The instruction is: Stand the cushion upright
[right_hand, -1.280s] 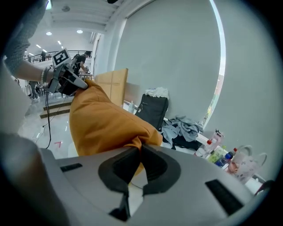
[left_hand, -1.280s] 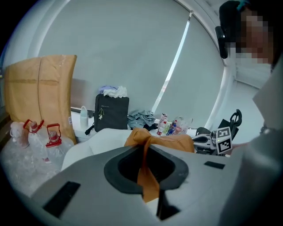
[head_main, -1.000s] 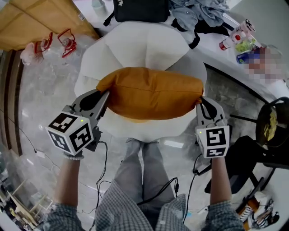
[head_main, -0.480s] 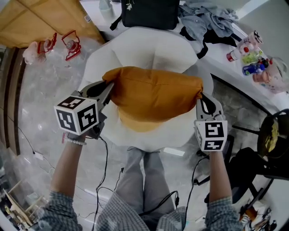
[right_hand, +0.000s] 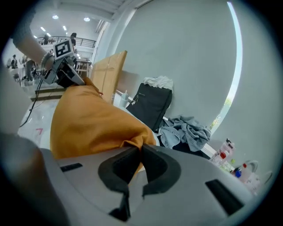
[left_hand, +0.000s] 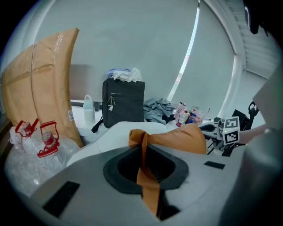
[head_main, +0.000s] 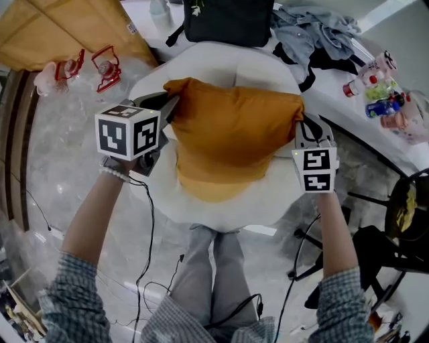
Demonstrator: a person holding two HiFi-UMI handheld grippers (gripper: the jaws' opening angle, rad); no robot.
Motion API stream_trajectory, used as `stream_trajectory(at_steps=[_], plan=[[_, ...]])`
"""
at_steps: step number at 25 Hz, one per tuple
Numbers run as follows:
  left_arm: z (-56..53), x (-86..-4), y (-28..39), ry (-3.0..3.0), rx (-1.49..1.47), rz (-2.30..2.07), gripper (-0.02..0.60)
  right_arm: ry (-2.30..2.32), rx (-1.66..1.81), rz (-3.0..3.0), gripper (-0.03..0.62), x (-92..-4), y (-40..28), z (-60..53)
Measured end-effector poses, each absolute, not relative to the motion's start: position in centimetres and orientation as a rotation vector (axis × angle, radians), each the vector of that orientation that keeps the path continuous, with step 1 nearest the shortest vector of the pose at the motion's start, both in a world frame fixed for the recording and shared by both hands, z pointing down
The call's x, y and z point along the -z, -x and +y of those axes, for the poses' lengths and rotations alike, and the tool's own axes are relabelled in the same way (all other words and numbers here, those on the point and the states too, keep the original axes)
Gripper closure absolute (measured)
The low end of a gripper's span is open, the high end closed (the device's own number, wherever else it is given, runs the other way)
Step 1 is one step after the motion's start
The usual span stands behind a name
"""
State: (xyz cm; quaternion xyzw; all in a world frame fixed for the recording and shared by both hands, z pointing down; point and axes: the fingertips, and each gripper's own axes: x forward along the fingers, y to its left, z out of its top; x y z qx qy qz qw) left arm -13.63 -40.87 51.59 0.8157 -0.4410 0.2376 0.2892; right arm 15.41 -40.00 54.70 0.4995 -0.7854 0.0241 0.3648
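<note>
Grippers at work: left gripper (head_main: 169, 106) and right gripper (head_main: 299, 128) each pinch a top corner of the plump orange fabric cushion (head_main: 231, 134), jaws nearly together; it hangs between them above the white padded chair (head_main: 221, 61), black bag (head_main: 224, 20) on the desk (head_main: 338, 84) beyond.

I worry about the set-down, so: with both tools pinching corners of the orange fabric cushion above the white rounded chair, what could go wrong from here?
Slipping: the left tool and right tool each pinch only a thin fold at a corner of the orange fabric cushion, so a corner could pull free.
Slumping: the cushion looks soft and hangs loosely; released on the white rounded chair, it may fold or tip forward rather than stand.
</note>
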Motion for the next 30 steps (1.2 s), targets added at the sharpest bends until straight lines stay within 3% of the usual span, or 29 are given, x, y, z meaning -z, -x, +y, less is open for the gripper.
stream_trajectory(at_steps=[16, 30], plan=[[-48.2, -55.7, 13.1, -2.234, -0.722, -1.336, 0.543, -1.319, 0.068, -1.876, 0.576, -58.7, -15.8, -46.8], [-47.1, -54.7, 14.6, -2.191, -0.622, -1.371, 0.434, -1.422, -0.094, -1.948, 0.505, -57.7, -16.5, -45.5]])
